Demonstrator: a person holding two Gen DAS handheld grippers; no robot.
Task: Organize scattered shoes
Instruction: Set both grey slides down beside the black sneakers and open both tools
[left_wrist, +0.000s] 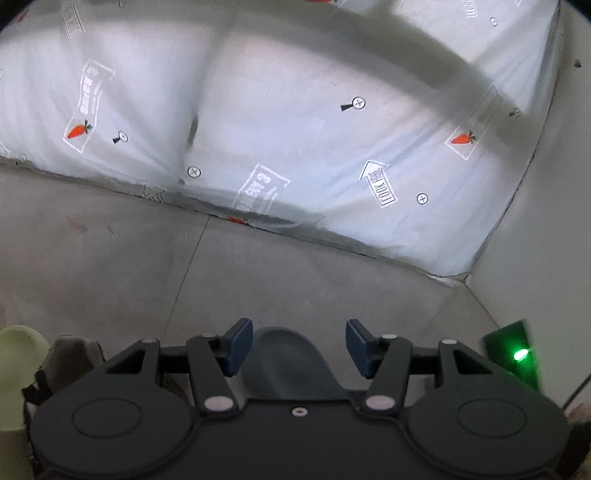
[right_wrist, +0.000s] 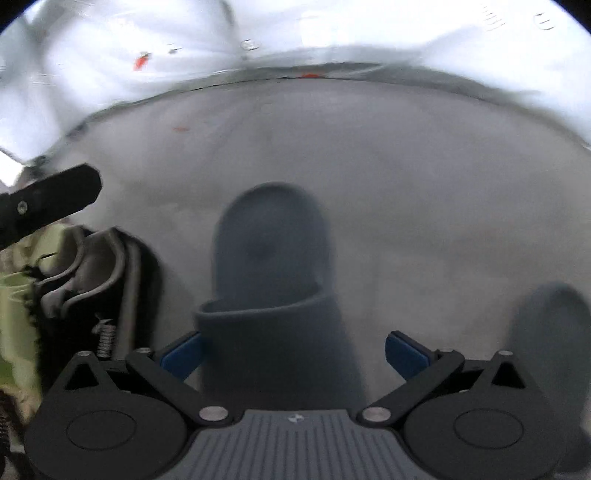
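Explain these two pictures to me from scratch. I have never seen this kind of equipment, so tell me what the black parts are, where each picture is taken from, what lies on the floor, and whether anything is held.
There is no robot here. A person carries a two-finger tool in each hand, and a wide-angle camera on each looks forward along its fingers. The black linkages with blue pads at the bottom are those tools.

One picture is from the left tool, the other from the right tool. Both stand open and grip nothing.

On the grey floor a dark grey slipper lies between the right tool's pads, apparently not squeezed; the picture is blurred. A second grey slipper lies to its right, and a beige shoe and a pale green shoe to its left. Behind is a white printed sheet.
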